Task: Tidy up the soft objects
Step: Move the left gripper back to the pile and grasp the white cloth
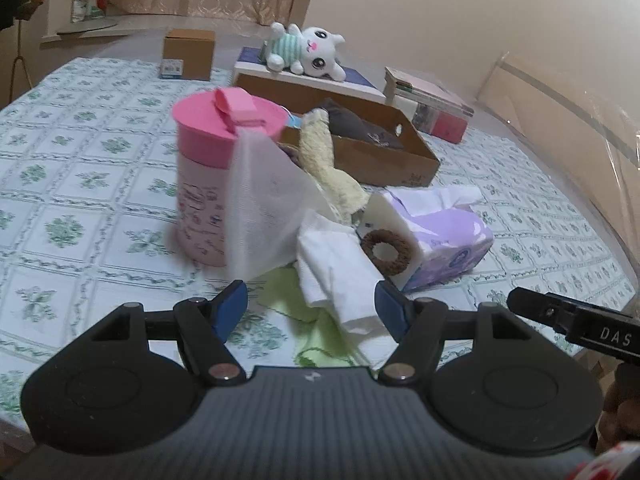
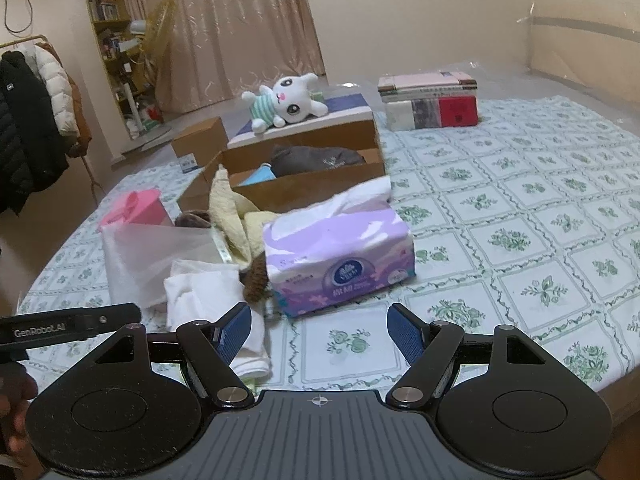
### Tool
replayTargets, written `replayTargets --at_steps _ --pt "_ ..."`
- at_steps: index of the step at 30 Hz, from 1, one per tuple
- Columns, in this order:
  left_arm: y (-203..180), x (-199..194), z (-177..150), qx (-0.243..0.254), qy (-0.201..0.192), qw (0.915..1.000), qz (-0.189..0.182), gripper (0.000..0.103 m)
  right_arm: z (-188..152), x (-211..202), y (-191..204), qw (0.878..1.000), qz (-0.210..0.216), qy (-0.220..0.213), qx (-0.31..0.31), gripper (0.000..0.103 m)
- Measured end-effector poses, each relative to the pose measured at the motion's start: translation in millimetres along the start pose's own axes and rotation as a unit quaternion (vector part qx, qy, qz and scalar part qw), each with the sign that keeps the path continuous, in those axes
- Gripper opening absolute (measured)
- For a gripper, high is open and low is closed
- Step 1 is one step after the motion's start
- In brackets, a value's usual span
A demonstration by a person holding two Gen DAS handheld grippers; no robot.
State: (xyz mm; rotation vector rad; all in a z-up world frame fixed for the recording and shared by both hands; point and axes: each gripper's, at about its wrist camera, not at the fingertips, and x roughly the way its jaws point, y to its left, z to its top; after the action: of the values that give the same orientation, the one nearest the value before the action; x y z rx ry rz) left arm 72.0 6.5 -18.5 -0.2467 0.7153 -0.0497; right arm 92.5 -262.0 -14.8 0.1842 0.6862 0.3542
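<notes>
A folded white cloth [image 1: 340, 276] lies on a green cloth [image 1: 288, 292] just ahead of my open, empty left gripper [image 1: 310, 308]. Behind it stand a pink wipes canister [image 1: 208, 184] with a sheet hanging out, a yellow towel [image 1: 332, 172], a brown ring [image 1: 386, 250] and a purple tissue pack [image 1: 444, 236]. A cardboard tray [image 1: 384, 160] holds dark cloth. A white plush [image 1: 308, 50] lies on a box. My right gripper [image 2: 318, 330] is open and empty, just in front of the tissue pack [image 2: 340, 256], with the white cloth [image 2: 208, 296] at its left finger.
The table has a green-flowered cloth [image 2: 520, 240]. A stack of books [image 2: 432, 100] sits at the far right, a small cardboard box [image 1: 188, 54] at the far left. Coats [image 2: 28, 128] hang at the left of the room.
</notes>
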Motion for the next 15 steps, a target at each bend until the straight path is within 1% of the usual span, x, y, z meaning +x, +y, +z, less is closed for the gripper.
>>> replayTargets --at_steps 9,15 --pt "-12.0 38.9 -3.9 0.01 0.005 0.9999 -0.007 0.066 -4.1 16.1 -14.3 1.0 -0.013 0.018 0.013 0.075" --pt "-14.8 57.9 -0.7 0.013 0.011 0.9998 -0.004 0.058 -5.8 27.1 -17.4 0.999 -0.012 0.03 0.016 0.075"
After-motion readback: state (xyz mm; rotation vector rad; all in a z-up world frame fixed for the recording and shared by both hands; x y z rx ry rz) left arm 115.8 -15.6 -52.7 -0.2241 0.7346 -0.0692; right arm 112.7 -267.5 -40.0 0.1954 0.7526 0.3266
